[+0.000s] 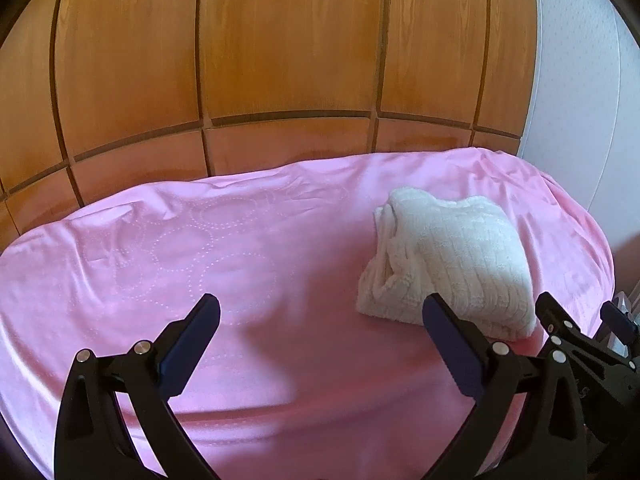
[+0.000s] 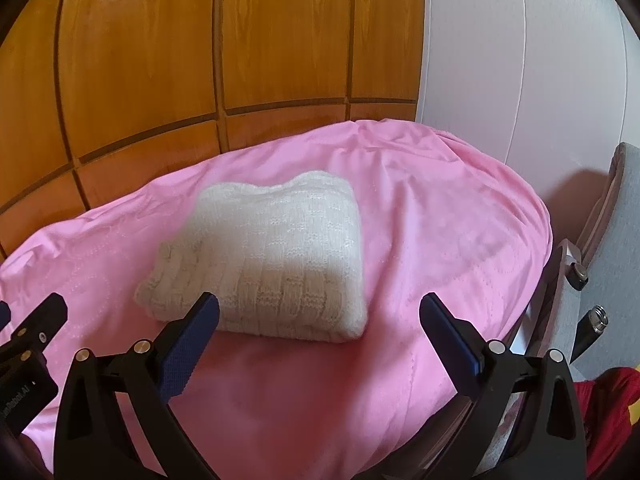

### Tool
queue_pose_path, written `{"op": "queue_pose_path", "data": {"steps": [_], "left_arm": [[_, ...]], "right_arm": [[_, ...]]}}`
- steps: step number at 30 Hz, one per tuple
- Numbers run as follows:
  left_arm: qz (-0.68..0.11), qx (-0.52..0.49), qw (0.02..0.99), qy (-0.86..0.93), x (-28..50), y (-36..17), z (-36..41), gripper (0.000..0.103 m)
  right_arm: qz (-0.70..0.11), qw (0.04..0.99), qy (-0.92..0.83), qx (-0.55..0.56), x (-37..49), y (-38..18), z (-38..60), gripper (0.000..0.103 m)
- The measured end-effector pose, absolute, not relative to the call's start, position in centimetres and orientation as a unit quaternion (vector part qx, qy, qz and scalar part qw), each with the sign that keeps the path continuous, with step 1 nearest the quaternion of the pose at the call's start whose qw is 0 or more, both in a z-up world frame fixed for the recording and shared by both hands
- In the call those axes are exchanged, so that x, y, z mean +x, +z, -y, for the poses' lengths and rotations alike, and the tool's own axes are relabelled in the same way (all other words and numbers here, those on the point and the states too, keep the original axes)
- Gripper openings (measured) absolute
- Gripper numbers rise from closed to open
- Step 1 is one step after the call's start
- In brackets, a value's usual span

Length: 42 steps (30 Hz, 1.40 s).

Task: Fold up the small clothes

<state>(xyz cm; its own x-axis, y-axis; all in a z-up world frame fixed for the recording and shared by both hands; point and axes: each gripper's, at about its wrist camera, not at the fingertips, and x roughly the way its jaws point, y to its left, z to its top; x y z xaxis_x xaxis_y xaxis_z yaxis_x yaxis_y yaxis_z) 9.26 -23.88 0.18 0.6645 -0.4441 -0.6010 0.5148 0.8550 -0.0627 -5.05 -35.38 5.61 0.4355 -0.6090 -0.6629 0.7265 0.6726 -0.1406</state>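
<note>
Folded knit sweater lying on pink sheet, both grippers hovering w/ nothing held.

Left wrist view: left gripper hanging w/ jaws wide apart over the pink sheet; cream knit sweater sitting right of centre, right gripper just beside it.
Right wrist view: right gripper jaws gaping wide, empty; sweater lying folded just ahead, wood-panel wardrobe standing behind.

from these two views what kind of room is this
Probably a bedroom at home: a pink sheet covers what looks like a bed, a wooden wardrobe stands behind it, and a folded white knit garment lies on top.
</note>
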Motion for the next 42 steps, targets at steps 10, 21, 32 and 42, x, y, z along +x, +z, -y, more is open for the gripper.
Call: {"op": "queue_pose_path", "data": {"steps": [10,21,32,42], "left_arm": [[-0.314,0.049,0.912,-0.259,9.4,0.3,23.2,0.101],[-0.317,0.052,0.912,-0.253,9.6,0.2,23.5,0.101],[-0.321,0.051,0.909,-0.259,9.9,-0.1,23.6,0.101],[-0.327,0.052,0.906,-0.263,9.9,-0.4,23.9,0.101]], "right_arm": [[-0.355,0.847,-0.386,0.093,-5.1,5.2,35.2,0.099],[-0.359,0.845,-0.385,0.097,-4.7,4.6,35.4,0.099],[-0.361,0.844,-0.385,0.095,-4.3,4.5,35.6,0.099],[-0.367,0.844,-0.38,0.098,-4.2,4.2,35.8,0.099]]}}
